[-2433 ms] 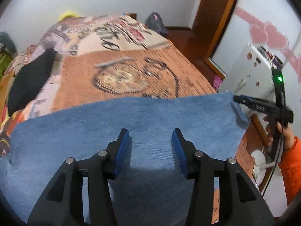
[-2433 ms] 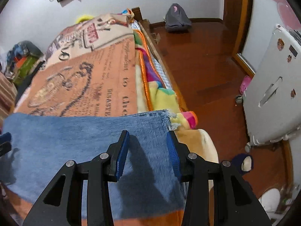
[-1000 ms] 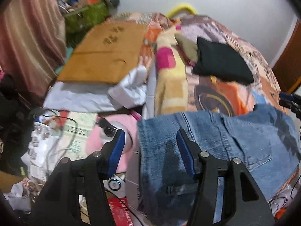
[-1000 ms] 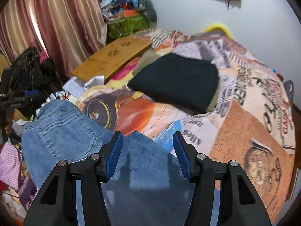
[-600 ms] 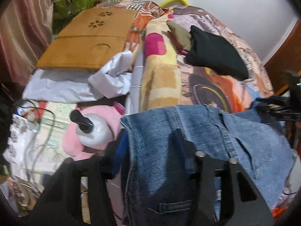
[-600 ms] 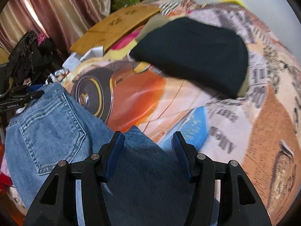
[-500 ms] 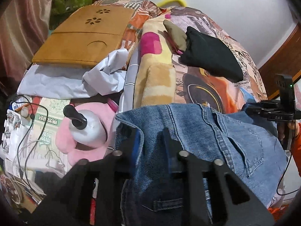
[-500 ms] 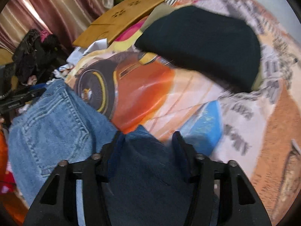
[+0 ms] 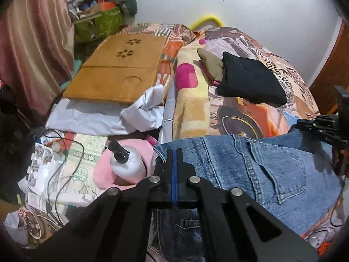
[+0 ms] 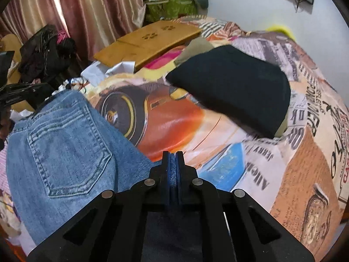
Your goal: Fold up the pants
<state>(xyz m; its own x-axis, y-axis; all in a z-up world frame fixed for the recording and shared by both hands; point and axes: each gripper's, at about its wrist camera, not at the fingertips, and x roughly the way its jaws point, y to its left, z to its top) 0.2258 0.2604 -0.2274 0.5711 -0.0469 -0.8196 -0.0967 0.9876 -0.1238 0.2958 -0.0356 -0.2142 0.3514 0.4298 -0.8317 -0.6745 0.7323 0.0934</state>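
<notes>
Blue denim pants [image 9: 272, 170] lie across the near edge of the bed, back pocket up; they also show in the right wrist view [image 10: 65, 148]. My left gripper [image 9: 174, 152] is shut on the waistband corner at the pants' left end. My right gripper [image 10: 173, 155] is shut on the denim edge at the other side of the seat, next to the bedspread. The right gripper also shows at the far right of the left wrist view [image 9: 320, 128].
A folded black garment [image 9: 250, 80] lies further up the printed bedspread [image 10: 218, 135]. A wooden lap tray [image 9: 117, 74] rests on white sheets at the left. A white pump bottle [image 9: 126, 163], cables and papers clutter the floor at the left.
Both grippers swung from the leg end to the waist end. Both sets of jaws, open before, have closed on the denim.
</notes>
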